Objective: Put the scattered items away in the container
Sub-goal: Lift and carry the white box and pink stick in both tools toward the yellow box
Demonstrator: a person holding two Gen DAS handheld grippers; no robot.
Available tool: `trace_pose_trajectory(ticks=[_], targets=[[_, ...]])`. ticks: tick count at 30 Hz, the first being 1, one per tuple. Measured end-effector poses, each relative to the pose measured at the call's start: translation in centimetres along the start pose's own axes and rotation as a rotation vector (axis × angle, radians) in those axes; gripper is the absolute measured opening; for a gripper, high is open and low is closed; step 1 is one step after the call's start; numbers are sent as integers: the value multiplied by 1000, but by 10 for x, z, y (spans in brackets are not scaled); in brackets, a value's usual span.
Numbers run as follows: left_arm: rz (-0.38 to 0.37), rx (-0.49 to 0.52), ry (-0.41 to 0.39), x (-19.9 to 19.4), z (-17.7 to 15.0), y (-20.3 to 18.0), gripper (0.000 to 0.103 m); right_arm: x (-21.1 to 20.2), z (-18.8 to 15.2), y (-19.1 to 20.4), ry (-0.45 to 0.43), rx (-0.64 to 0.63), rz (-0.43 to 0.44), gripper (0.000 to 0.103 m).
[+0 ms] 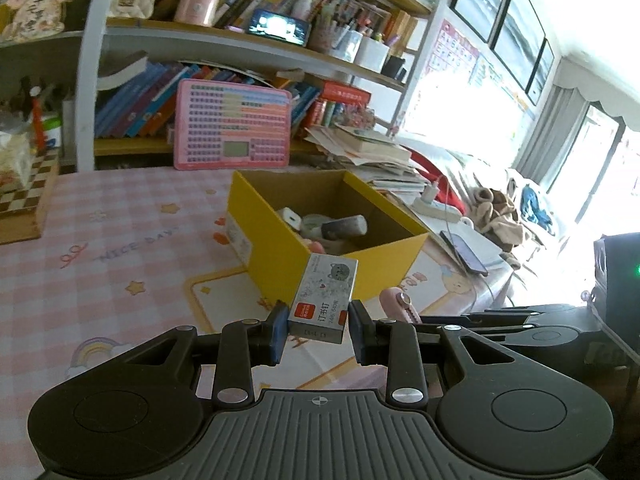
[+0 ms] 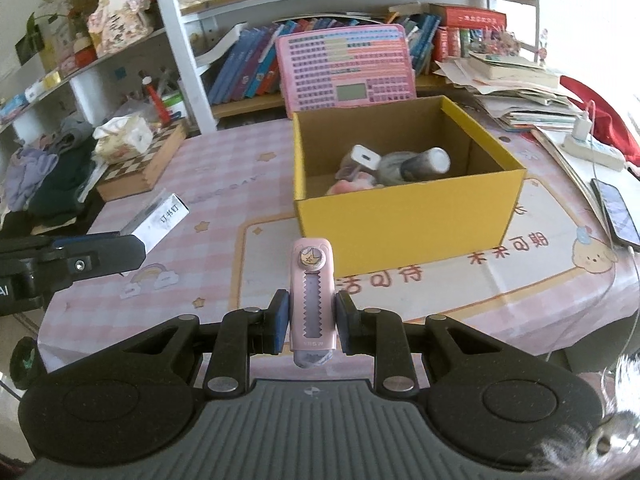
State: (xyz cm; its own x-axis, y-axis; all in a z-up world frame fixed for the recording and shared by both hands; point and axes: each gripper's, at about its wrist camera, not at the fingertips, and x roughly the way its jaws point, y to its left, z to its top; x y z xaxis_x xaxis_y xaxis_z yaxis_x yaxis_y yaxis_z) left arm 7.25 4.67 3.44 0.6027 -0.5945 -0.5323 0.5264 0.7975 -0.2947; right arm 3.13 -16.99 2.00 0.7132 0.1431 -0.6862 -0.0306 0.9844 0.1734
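Note:
An open yellow cardboard box stands on the pink checked tablecloth and holds a white charger, a grey bottle and other small items. My left gripper is shut on a small grey staple box, held above the cloth just short of the yellow box's near corner. My right gripper is shut on a pink slide eraser, in front of the box's near wall. In the right wrist view the left gripper and its staple box show at the left.
A pink keyboard toy leans on the bookshelf behind the box. A chessboard case with a tissue pack sits at the left. Stacked papers, a power strip and a phone lie at the right.

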Motion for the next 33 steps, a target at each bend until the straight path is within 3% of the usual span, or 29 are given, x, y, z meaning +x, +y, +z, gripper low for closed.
trace_pose_trajectory(ticks=[15,33], targets=[[-30,15,47,58,17,-35,30,9,14,-65,26,61,-33,23],[3,-1,36,133,60,-58,30,39,73,-136,2,30,-3,23]])
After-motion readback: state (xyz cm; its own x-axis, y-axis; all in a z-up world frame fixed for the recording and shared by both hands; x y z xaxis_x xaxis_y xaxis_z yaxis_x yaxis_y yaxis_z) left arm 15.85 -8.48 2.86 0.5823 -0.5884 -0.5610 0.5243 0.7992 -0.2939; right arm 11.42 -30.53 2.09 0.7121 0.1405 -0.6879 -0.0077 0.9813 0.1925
